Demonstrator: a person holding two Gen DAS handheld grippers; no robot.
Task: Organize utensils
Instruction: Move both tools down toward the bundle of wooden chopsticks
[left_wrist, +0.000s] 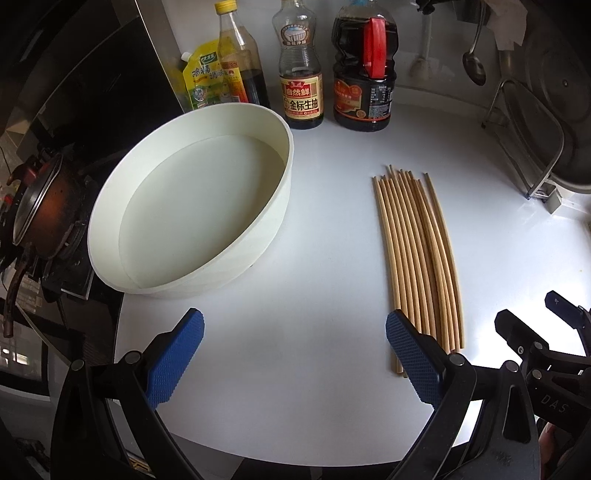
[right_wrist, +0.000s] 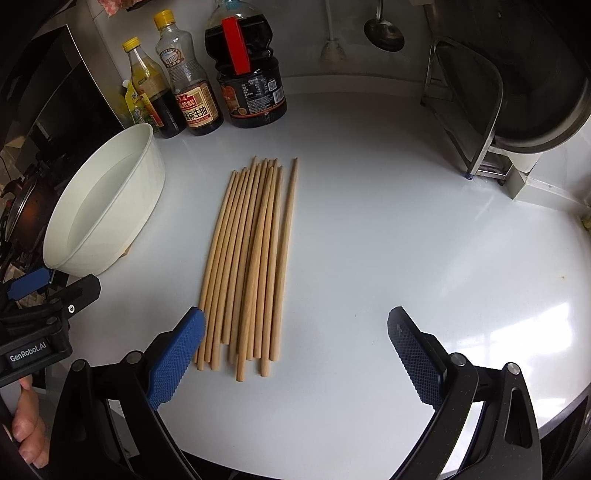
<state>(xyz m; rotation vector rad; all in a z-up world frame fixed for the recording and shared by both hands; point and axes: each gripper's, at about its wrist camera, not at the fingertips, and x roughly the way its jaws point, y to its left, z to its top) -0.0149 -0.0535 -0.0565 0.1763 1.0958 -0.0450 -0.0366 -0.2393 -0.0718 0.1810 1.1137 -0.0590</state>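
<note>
Several wooden chopsticks lie side by side in a bundle on the white counter, and show in the right wrist view too. An empty white round container stands to their left; it also shows in the right wrist view. My left gripper is open and empty, low over the counter between container and chopsticks. My right gripper is open and empty, just right of the chopsticks' near ends; its left fingertip is beside the bundle. The right gripper's black frame shows at the left view's right edge.
Sauce bottles stand along the back wall. A stove with a dark pot is at the left. A metal rack with a pot lid and a hanging ladle are at the back right.
</note>
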